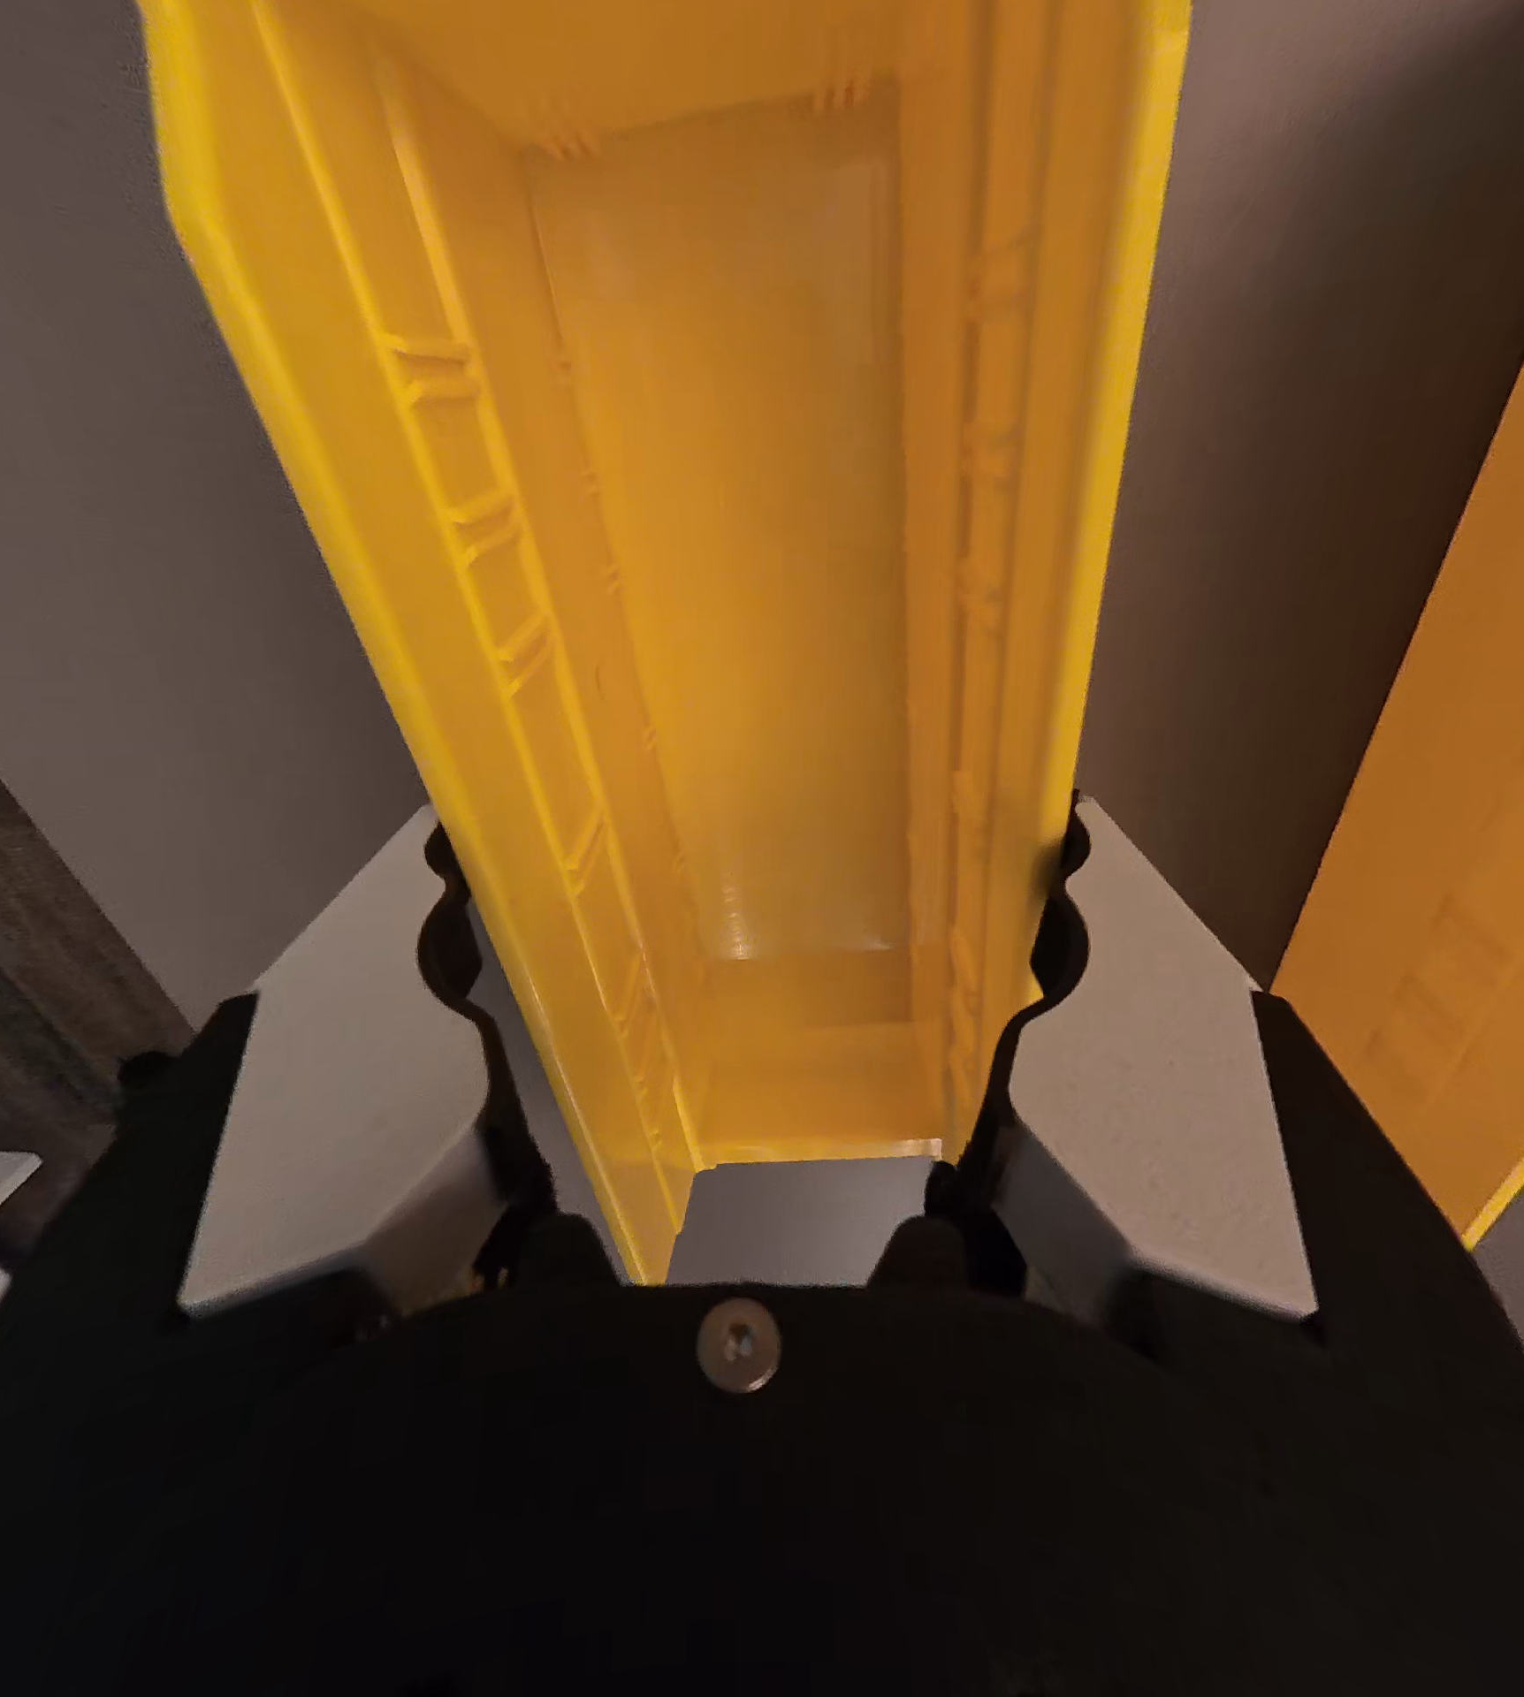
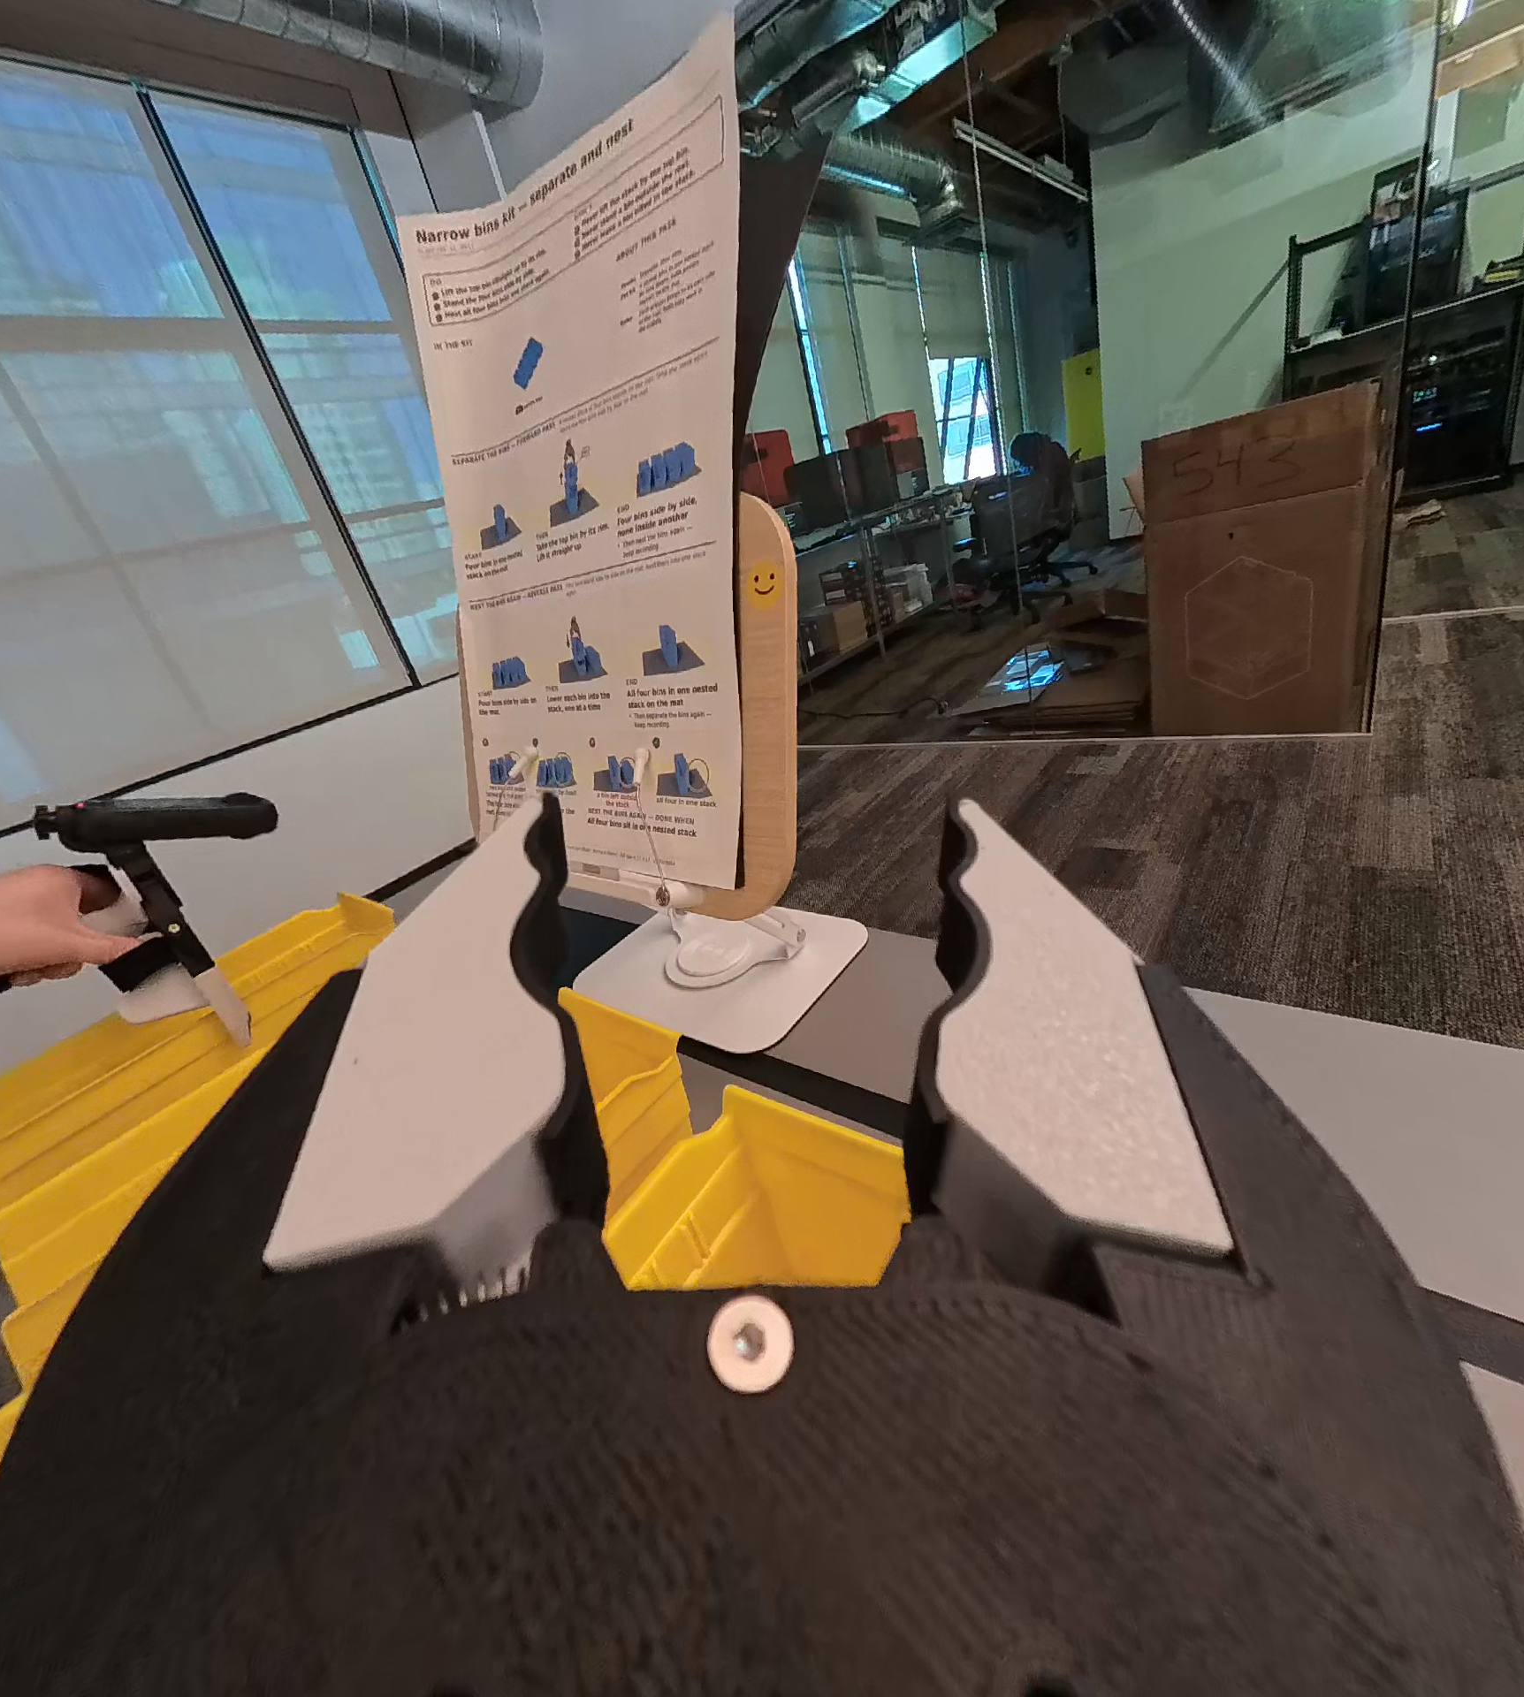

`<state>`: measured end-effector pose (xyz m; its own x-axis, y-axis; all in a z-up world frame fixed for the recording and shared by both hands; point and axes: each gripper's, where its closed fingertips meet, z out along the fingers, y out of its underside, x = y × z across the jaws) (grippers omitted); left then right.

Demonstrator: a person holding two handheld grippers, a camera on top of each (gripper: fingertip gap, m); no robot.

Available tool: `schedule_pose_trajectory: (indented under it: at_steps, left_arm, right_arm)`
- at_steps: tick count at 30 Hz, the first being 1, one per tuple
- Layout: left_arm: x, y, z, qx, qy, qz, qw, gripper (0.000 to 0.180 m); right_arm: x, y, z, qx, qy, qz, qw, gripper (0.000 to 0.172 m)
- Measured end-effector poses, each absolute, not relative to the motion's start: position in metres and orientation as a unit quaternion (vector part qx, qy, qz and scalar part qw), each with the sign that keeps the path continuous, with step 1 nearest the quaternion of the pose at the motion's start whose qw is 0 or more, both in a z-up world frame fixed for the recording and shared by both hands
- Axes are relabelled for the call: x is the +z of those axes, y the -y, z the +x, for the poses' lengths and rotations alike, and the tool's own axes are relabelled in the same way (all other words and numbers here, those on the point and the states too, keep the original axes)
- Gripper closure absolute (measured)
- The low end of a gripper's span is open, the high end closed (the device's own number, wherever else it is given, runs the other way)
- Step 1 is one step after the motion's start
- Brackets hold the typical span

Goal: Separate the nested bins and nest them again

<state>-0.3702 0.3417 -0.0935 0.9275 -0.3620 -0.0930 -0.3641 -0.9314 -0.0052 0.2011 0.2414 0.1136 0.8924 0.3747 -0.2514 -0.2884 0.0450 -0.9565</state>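
- The left gripper (image 1: 754, 831) spans a long yellow bin (image 1: 740, 551) across its width, both black pads against the bin's outer rims, so it grips the bin; a second yellow bin (image 1: 1475, 735) lies just beside it on the right.
- The right gripper (image 2: 745, 826) is spread open with nothing between its fingers (image 2: 547, 882), held above the short end of another yellow bin (image 2: 758, 1185).
- In the right wrist view the left gripper's white fingertip (image 2: 230, 1010), held by a hand (image 2: 14, 927), sits on the yellow bins at the left.
- The bins rest on a pale grey tabletop (image 2: 1383, 1102).
- At the table's far edge a white stand (image 2: 722, 973) props a wooden board (image 2: 767, 716) bearing a printed instruction sheet (image 2: 584, 459).
- Beyond lie grey patterned carpet (image 2: 1199, 872), large windows (image 2: 143, 413), a glass partition, a cardboard box (image 2: 1254, 569) and exposed ceiling ducts (image 2: 428, 46).
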Motion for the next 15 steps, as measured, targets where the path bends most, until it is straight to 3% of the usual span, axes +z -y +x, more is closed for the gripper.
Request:
schedule_pose_trajectory:
  at_steps: [8,12,15]
  left_arm:
    - [-0.078,-0.349,-0.371,0.049,-0.202,-0.977,0.047,0.046]
    - [-0.033,-0.366,-0.346,0.022,-0.226,-0.963,0.148,0.046]
    - [0.024,-0.378,-0.301,-0.038,-0.258,-0.923,0.284,0.052]
  right_arm:
    - [0.104,-0.248,0.192,0.228,0.046,-0.668,0.707,0.090]
    - [0.101,-0.248,0.186,0.224,0.056,-0.675,0.700,0.090]
    - [0.101,-0.249,0.183,0.218,0.061,-0.680,0.698,0.090]
